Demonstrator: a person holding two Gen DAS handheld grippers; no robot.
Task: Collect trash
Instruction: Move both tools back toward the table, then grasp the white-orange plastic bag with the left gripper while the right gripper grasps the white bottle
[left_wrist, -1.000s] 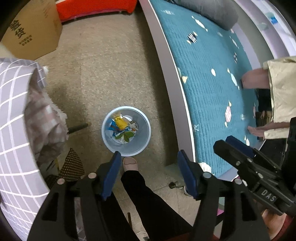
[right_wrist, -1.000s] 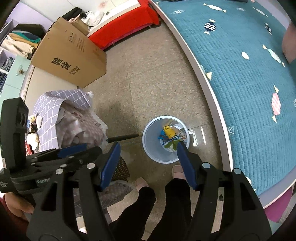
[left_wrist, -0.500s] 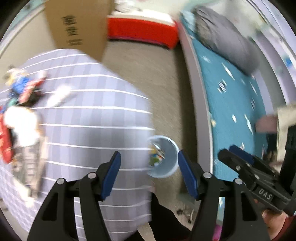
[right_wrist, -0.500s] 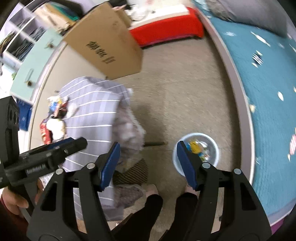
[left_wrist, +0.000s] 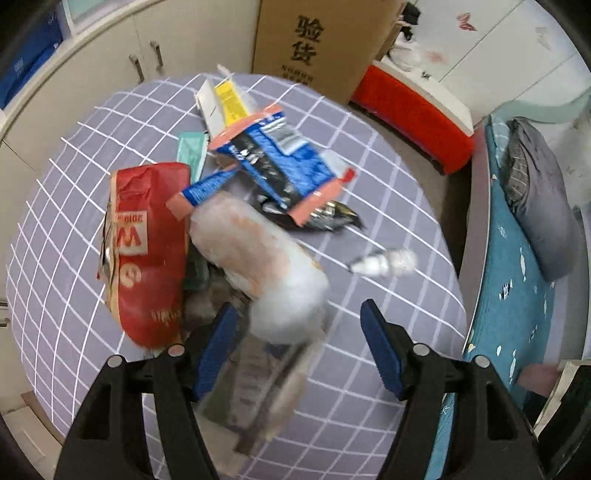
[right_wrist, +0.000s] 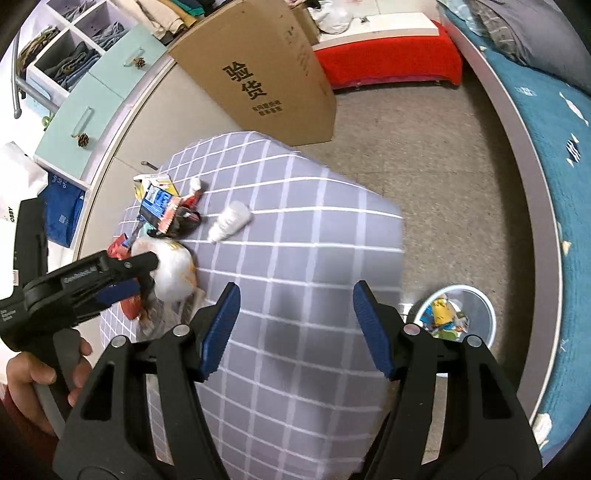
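The table (right_wrist: 303, 258) holds the trash pile (left_wrist: 221, 221) at its far-left part; the bin (right_wrist: 476, 295) stands on the floor to the right, well apart. Your left gripper (left_wrist: 295, 332) hangs over the pile, jaws wide and empty, the pale bag (left_wrist: 266, 266) just ahead of them. Drop onto that bag, since it lies on top, and close on its middle so it does not drag the wrappers. Your right gripper (right_wrist: 295, 325), jaws wide, holds nothing. Only the right view shows the bin; only the left shows the wrappers plainly, though blurred.

Both grippers, left (left_wrist: 297, 347) and right (right_wrist: 295, 326) (hand-held), gape empty.
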